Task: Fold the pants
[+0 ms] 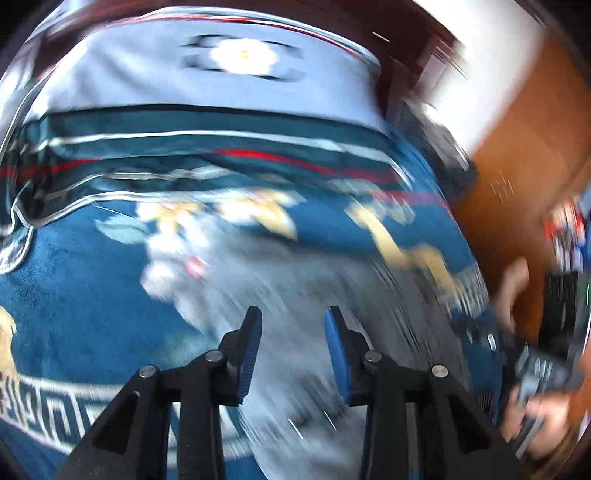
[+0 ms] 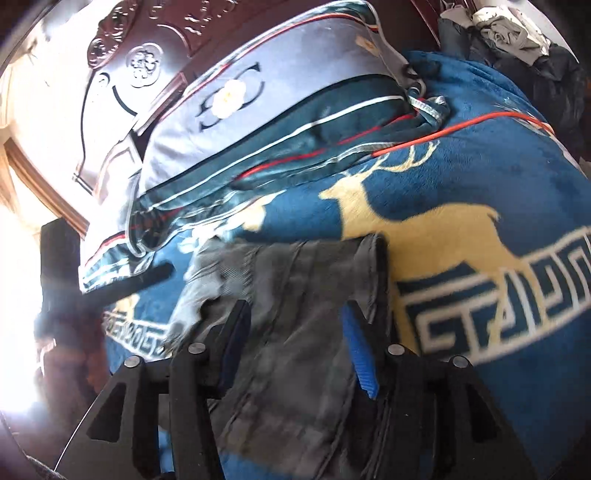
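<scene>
A: Pants (image 2: 295,314) lie on the blanket (image 2: 480,177); right tool (image 2: 295,332) agape astride them, gripping nothing.
B: Left tool (image 1: 293,343) agape too; pinch the hem squarely before lifting.

Pants (image 2: 295,325) lie on the blanket (image 2: 480,177), reaching from 6 o'clock toward centre in the right wrist view. Right gripper (image 2: 295,328) sits over them, one finger on each side of the cloth. Pillow (image 2: 207,122) lies behind at 11 o'clock, against the headboard (image 2: 122,59). Clothes pile (image 2: 517,29) at 1 o'clock. In the left wrist view, left gripper (image 1: 293,332) at 6 o'clock, over the pants (image 1: 295,295)
</scene>
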A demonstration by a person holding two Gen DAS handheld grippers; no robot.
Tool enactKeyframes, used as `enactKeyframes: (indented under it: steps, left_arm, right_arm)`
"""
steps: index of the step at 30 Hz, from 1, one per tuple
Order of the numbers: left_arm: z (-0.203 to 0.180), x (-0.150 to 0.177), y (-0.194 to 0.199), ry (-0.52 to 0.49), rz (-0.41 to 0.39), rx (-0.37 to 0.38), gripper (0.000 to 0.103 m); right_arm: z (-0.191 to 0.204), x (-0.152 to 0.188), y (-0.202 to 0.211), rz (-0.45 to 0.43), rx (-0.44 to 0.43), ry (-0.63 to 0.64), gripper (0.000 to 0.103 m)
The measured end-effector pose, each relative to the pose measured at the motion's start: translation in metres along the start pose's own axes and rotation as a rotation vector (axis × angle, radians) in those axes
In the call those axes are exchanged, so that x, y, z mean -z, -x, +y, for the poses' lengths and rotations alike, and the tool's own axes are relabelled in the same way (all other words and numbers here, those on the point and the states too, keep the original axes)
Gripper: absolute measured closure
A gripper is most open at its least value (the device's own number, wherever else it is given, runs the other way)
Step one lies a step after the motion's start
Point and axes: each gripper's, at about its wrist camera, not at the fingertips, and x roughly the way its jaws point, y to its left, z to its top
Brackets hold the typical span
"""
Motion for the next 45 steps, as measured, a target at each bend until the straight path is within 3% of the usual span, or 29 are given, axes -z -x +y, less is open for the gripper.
enactKeyframes:
  steps: [2,5,8,10,11,13,15,19,24,31,38,41,42,43,45]
  left_arm:
    - [-0.022,0.023,0.002,-0.078,0.035,0.011,0.064]
    - [-0.039,0.056,-0.014,-0.150,0.098,-0.052,0.061]
    - [-0.039,0.064,-0.010,-0.131,0.043,-0.064,0.061]
    - [-0.031,0.057,0.001,-0.060,0.042,-0.021,0.059]
    - [-0.028,0.053,0.008,-0.031,0.028,0.001,0.055]
    - [-0.022,0.050,0.021,-0.001,-0.018,-0.022,0.023]
    - [-0.014,0.044,0.033,0.019,-0.061,-0.072,0.012]
    - [0.003,0.037,0.028,0.059,-0.010,-0.111,0.012]
    - [0.010,0.045,0.012,0.121,0.032,-0.107,0.012]
    - [0.018,0.042,-0.024,0.183,0.087,-0.120,0.012]
    - [0.028,0.044,-0.044,0.245,0.120,-0.050,0.012]
    - [0.033,0.045,-0.050,0.266,0.125,-0.005,0.019]
    - [0.033,0.045,-0.050,0.267,0.120,0.015,0.027]
    - [0.032,0.045,-0.051,0.268,0.122,0.041,0.036]
    - [0.030,0.046,-0.051,0.268,0.121,0.052,0.041]
  right_arm:
    - [0.011,0.011,0.000,0.019,0.013,0.031,0.052]
    - [0.020,0.035,-0.010,0.077,0.110,0.121,0.051]
    - [0.025,0.051,-0.028,0.109,0.196,0.245,0.050]
    - [0.034,0.050,-0.022,0.098,0.209,0.263,0.044]
    - [0.035,0.050,-0.018,0.089,0.203,0.261,0.037]
    - [0.035,0.052,-0.005,0.046,0.183,0.241,0.030]
    - [0.028,0.053,0.006,0.006,0.182,0.213,0.029]
    - [0.012,0.047,0.012,-0.007,0.224,0.155,0.028]
    - [-0.004,0.045,0.012,-0.006,0.265,0.104,0.024]
    - [-0.016,0.047,0.000,0.037,0.237,0.068,0.022]
    - [-0.030,0.045,-0.016,0.084,0.174,-0.005,0.018]
    - [-0.049,0.043,-0.026,0.102,0.077,-0.106,0.015]
    - [-0.054,0.041,-0.027,0.098,0.046,-0.133,0.016]
    - [-0.054,0.039,-0.028,0.100,0.036,-0.141,0.019]
    - [-0.054,0.037,-0.030,0.110,0.021,-0.141,0.029]
